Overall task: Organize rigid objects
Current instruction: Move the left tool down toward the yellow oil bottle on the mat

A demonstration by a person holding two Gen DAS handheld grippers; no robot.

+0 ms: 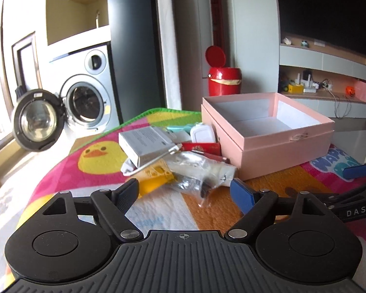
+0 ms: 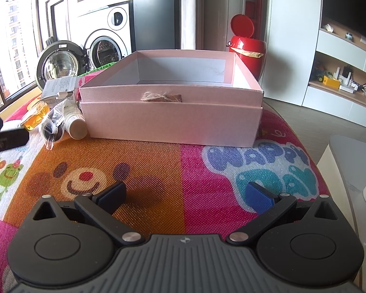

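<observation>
An open, empty pink box (image 1: 280,144) (image 2: 170,119) sits on a colourful play mat. Left of it lies a pile of small objects: a white carton (image 1: 146,145), a yellow packet (image 1: 156,179), a clear bag with dark items (image 1: 195,180), a red packet (image 1: 202,146) and a white charger (image 1: 203,133). In the right wrist view the pile shows a cream bottle (image 2: 74,122) and an orange packet (image 2: 37,113). My left gripper (image 1: 185,193) is open and empty just before the pile. My right gripper (image 2: 186,195) is open and empty in front of the box.
The mat (image 2: 158,166) covers a table whose edge curves away at the right. A washing machine with an open door (image 1: 39,119) stands behind at the left. A red bin (image 1: 223,78) stands behind the box. Shelves with a television are at the right.
</observation>
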